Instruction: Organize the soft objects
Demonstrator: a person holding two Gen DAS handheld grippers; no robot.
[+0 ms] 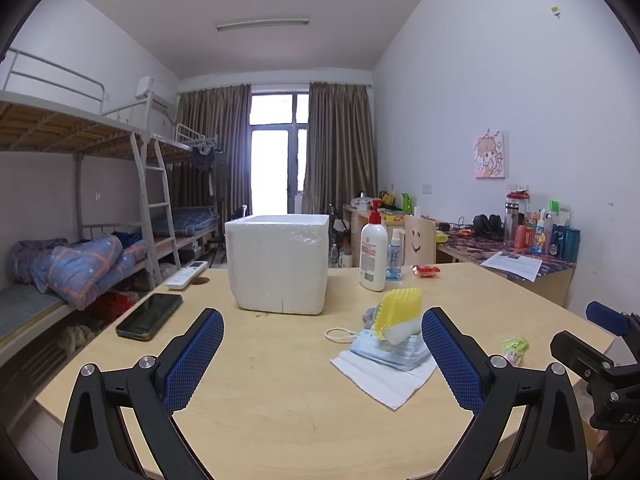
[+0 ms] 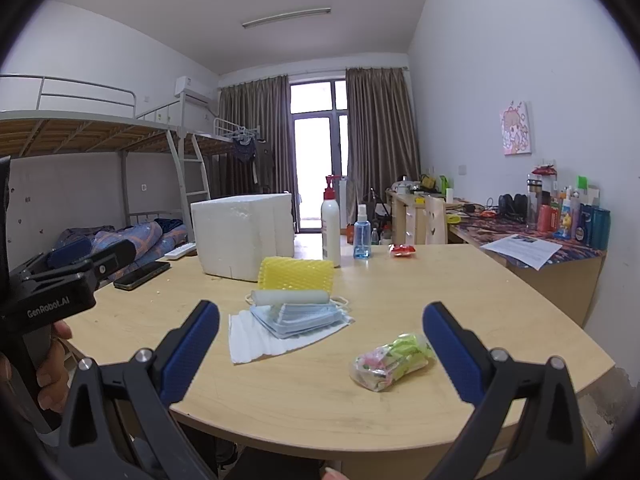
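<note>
A pile of soft things lies mid-table: a yellow foam net sleeve (image 1: 401,305) (image 2: 297,275), a white foam roll (image 1: 402,330) (image 2: 291,297), blue face masks (image 1: 386,350) (image 2: 302,317) and a white tissue sheet (image 1: 382,380) (image 2: 256,340). A small plastic-wrapped pack (image 2: 390,361) (image 1: 515,346) lies nearer the front right edge. A white foam box (image 1: 278,262) (image 2: 240,232) stands behind the pile. My left gripper (image 1: 322,354) hovers open just left of the pile, holding nothing. My right gripper (image 2: 320,350) is open above the table's front, the pack between its fingers' line.
A black phone (image 1: 149,316) (image 2: 142,275) and a white remote (image 1: 187,275) lie at the table's left. A lotion pump bottle (image 1: 373,254) (image 2: 331,232), a blue spray bottle (image 2: 361,236) and a red wrapper (image 2: 403,250) stand behind. A bunk bed lies left, a cluttered desk right.
</note>
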